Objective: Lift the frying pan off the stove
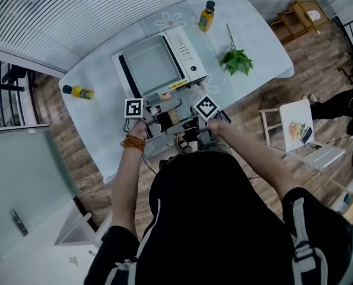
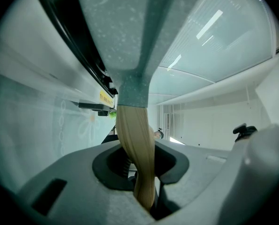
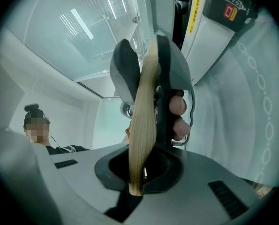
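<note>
Black short-sleeved top point(image 1: 223, 218) with white shoulder stripes point(image 1: 298, 242); orange bead bracelet point(image 1: 133, 142) on the left wrist. Grey left claw point(image 2: 141, 172) and right claw point(image 3: 138, 168) each carry a black-and-white marker cube point(image 1: 133, 107).

Looks along the left gripper point(image 2: 144, 193), grey jaws closed on the pale wooden handle point(image 2: 135, 144) of the frying pan point(image 2: 116, 27). Rises from the jaws into a speckled grey-green neck, then widens into the pan's underside at the top. To the left, white stove point(image 2: 26, 41) with a black edge and a small yellow label point(image 2: 103, 96). Below that, table point(image 2: 41, 135) with a faint flower pattern. Behind, to the right, white room with ceiling light strips
</note>
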`<act>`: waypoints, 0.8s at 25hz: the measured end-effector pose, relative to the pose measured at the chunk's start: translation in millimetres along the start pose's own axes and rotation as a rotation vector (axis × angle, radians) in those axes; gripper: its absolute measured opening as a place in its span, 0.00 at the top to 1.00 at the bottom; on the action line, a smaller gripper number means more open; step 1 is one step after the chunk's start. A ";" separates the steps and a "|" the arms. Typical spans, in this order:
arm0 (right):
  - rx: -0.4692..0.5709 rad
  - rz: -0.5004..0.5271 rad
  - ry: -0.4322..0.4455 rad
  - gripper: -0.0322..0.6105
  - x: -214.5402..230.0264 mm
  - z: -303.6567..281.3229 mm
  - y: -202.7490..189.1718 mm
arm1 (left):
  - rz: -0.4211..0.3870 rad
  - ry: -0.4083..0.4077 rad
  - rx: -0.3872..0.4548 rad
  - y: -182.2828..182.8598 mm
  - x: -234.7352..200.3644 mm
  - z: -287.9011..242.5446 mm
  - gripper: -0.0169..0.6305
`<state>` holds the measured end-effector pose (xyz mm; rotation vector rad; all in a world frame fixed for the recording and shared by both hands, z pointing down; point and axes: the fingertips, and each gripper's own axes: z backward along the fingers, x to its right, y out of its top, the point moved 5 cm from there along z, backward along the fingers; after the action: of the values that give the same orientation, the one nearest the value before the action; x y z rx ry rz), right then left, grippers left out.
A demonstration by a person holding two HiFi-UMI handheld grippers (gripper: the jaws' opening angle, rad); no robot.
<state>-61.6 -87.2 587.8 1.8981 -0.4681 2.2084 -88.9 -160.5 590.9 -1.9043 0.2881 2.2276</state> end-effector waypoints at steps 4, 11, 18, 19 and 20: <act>-0.006 0.002 0.008 0.92 -2.3 0.1 1.1 | 0.010 0.002 -0.002 0.0 1.6 -1.0 0.84; 0.005 -0.007 -0.001 0.92 -4.2 -0.1 1.6 | 0.005 0.003 0.000 1.6 1.3 -0.8 0.84; -0.004 -0.009 -0.016 0.92 -6.1 -0.3 1.6 | 0.004 0.017 0.004 1.7 2.4 -0.6 0.84; -0.003 -0.014 -0.016 0.92 -6.8 -0.2 1.6 | 0.004 0.018 0.005 2.0 2.8 -0.5 0.84; -0.002 -0.016 -0.017 0.92 -7.2 0.0 1.8 | 0.006 0.018 0.007 2.1 3.4 -0.6 0.84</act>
<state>-61.0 -88.4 580.4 1.9149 -0.4567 2.1826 -89.5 -162.6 587.5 -1.9231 0.3043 2.2119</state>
